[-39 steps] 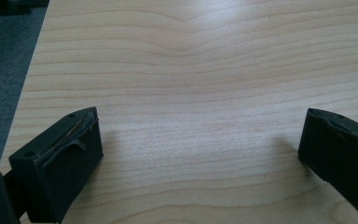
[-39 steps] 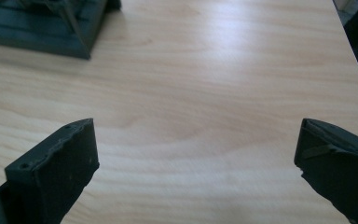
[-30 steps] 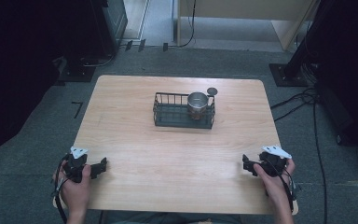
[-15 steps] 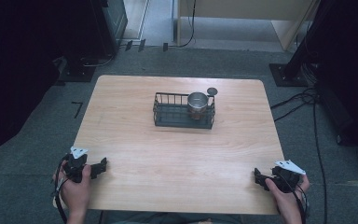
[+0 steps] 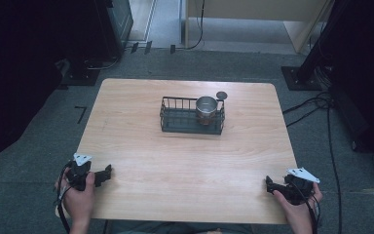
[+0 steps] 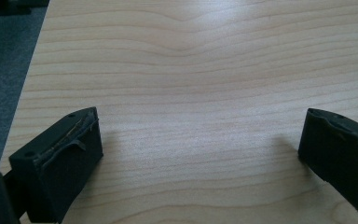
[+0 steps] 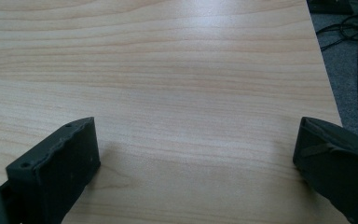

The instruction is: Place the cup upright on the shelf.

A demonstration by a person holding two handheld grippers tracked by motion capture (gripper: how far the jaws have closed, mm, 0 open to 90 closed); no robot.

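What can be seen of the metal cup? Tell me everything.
The metal cup is a shiny, silvery cylinder, upright, with its round mouth open upward. It stands at the right end of the black wire basket, against its wires, on the far middle of the wooden table. Neither gripper is near it.

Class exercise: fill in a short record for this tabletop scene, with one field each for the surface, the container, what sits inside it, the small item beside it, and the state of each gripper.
Surface: wooden table
Container: black wire basket, far centre of the table
Inside: metal cup, upright at the basket's right end
Beside: small round dark object, just behind the basket
Left gripper: open, holding nothing, near table edge
Right gripper: open, holding nothing, near table edge
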